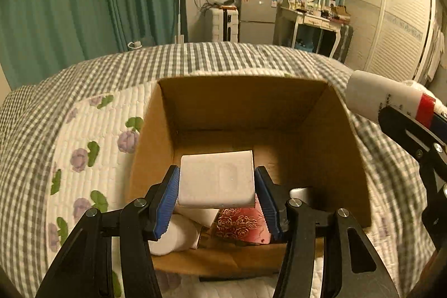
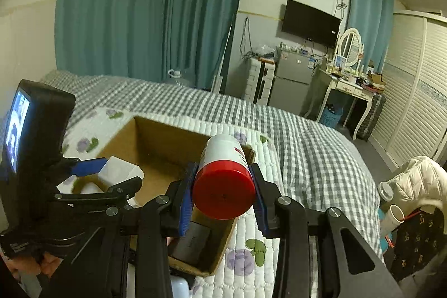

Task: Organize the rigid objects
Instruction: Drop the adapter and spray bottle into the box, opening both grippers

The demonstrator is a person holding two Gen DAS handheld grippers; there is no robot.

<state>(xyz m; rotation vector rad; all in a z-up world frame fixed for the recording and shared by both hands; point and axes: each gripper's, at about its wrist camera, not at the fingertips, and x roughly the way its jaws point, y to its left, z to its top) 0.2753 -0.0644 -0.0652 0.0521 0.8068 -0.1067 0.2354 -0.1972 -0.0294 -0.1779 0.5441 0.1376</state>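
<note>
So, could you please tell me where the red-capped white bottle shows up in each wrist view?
Left wrist view: the red-capped white bottle is at the right edge, held in the right claw, above the cardboard box.
Right wrist view: the bottle sits centre, cap toward the camera.
Shared landmark: the cardboard box.

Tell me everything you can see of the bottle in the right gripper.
The bottle is a white cylinder, plastic by its look, with a wide red cap and a label bearing a red patch and dark print too small to read. It lies on its side, cap toward the right wrist camera, base pointing away. The right gripper is shut on it, blue pads pressing on both sides near the cap. It hangs in the air by the cardboard box's right wall, touching nothing else.
</note>
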